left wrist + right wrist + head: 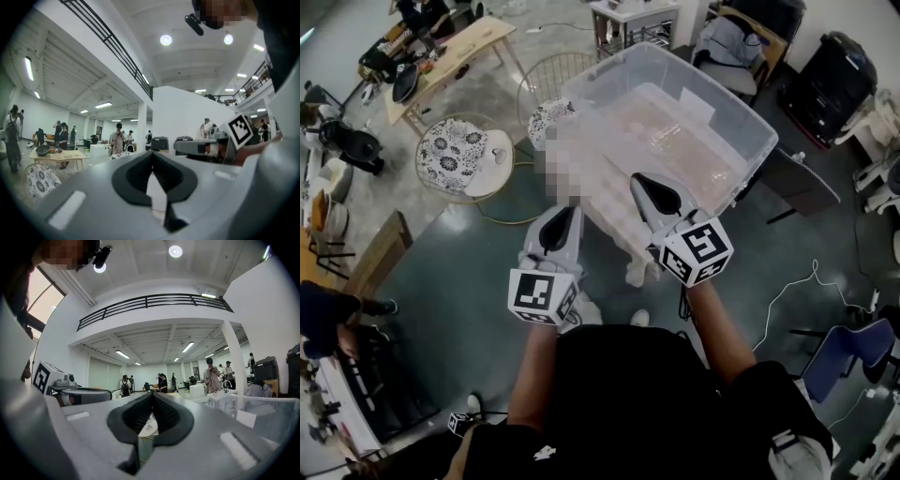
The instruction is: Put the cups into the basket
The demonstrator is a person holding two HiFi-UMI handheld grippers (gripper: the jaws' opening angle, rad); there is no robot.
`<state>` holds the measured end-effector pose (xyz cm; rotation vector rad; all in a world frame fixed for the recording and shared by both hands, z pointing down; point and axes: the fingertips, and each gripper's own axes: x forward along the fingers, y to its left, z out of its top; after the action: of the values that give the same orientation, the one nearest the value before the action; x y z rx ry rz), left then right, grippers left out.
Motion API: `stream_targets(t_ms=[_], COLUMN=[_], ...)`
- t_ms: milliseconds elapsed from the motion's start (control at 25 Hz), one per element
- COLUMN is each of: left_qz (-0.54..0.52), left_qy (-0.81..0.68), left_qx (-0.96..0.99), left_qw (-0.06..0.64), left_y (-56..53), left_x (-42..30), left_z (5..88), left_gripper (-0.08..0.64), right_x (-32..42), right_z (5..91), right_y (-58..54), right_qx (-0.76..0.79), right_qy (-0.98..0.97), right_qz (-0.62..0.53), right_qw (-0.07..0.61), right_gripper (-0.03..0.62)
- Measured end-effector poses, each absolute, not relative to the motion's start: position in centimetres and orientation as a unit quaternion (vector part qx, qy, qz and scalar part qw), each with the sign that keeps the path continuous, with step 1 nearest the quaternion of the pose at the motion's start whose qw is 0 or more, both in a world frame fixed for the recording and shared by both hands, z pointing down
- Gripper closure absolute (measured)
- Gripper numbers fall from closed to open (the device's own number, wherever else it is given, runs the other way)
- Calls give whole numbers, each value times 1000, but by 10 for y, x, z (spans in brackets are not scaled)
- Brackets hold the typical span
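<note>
Clear plastic tub (675, 112) ahead on the white surface (614, 225); cups not made out in any view, perhaps inside it. Left claw (562, 214) and right claw (639, 180) both pinched together, empty. Probably light, stiff, slick-walled, maybe breakable: pinch one wall at the rim, gently.

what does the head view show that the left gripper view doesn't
Only the head view: the clear bin on its white table, and the person's black shirt. Only the left gripper view: the ceiling lights and the balcony railing. Both: the left gripper and the right gripper, each with tongs shut and empty, the wooden table and the floral round chair.
</note>
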<state>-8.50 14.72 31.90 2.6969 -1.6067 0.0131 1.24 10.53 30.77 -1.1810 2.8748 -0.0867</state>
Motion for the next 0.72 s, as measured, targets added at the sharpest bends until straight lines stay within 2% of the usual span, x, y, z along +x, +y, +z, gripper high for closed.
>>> stream_targets(t_ms=[720], left_qz=[-21], left_qy=[-494], left_qx=[869], left_qw=[6], left_y=[61], left_x=[-185], left_z=[309], left_gripper=[555], right_x=[-76], right_z=[305], right_y=[26], right_qx=[-407], right_qy=[913], right_qz=[-28], right_qw=[2], right_gripper=[592])
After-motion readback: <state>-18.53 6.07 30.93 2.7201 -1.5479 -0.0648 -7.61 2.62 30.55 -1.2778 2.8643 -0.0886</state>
